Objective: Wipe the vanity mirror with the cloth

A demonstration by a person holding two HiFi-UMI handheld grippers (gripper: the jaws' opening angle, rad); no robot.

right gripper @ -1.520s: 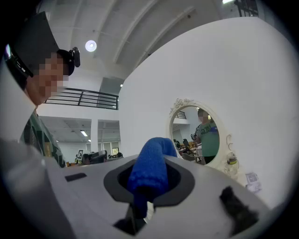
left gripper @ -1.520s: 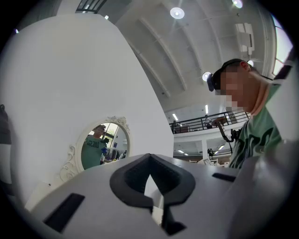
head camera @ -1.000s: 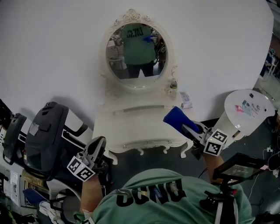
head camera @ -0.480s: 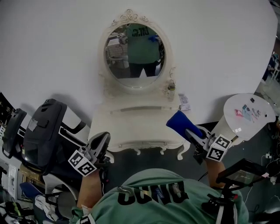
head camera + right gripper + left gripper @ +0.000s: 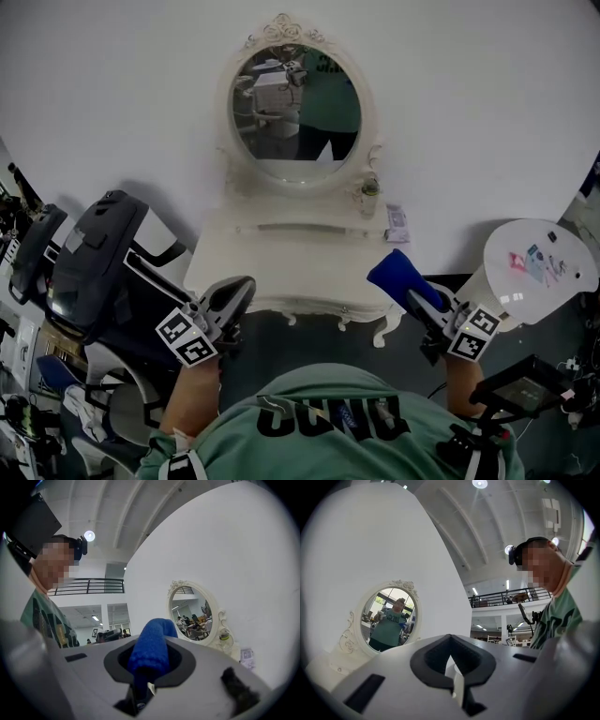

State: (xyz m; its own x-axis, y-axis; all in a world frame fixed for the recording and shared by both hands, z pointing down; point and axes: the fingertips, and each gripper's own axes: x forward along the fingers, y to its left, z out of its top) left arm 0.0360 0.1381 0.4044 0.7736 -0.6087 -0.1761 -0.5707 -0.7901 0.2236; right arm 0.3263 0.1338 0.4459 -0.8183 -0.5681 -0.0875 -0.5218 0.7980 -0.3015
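The vanity mirror (image 5: 296, 101) is standing in the upper middle of the head view. It is an oval glass in a cream carved frame with a scrolled crest, rising from the back of a cream dressing table (image 5: 281, 262) against a white wall. Its glass is reflecting a person in a green shirt. A small bottle (image 5: 370, 195) is sitting just beside the frame's lower right edge.

At the lower right, the right gripper (image 5: 412, 295) is clamping its jaws on a bright blue knitted cloth (image 5: 401, 275), which is sticking out past the jaw tips over the table's front right corner, well apart from the glass. At the lower left, the left gripper (image 5: 246, 281) is pointing at the table's front edge, its jaws pressed together with nothing between them.
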